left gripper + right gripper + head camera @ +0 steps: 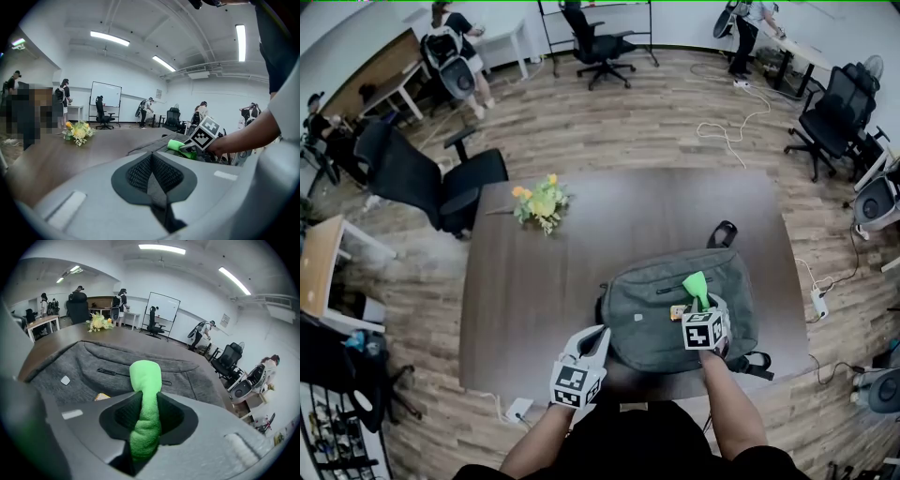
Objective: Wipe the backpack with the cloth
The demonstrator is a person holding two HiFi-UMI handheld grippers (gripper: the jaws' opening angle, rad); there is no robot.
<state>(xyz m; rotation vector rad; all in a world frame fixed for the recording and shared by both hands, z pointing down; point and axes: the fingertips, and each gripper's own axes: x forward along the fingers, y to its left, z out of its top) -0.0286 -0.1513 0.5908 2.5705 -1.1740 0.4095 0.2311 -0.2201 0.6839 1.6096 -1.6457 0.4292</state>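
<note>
A grey backpack (661, 309) lies flat on the dark wooden table (534, 281), near its front right edge. My right gripper (701, 307) hovers over the backpack's middle, shut on a rolled green cloth (697, 284) that sticks out past the jaws. In the right gripper view the cloth (145, 380) stands pinched between the jaws of the gripper (146, 406), above the backpack's front pocket (93, 371). My left gripper (596, 339) sits at the backpack's near left corner, shut on nothing. From the left gripper (152, 180) view I see the backpack (147, 144) and cloth (178, 145) ahead.
A bunch of yellow flowers (542, 202) lies on the table's far left part. A small orange tag (677, 312) sits on the backpack. A black office chair (422, 183) stands left of the table. A power strip (818, 302) and cables lie on the floor at right.
</note>
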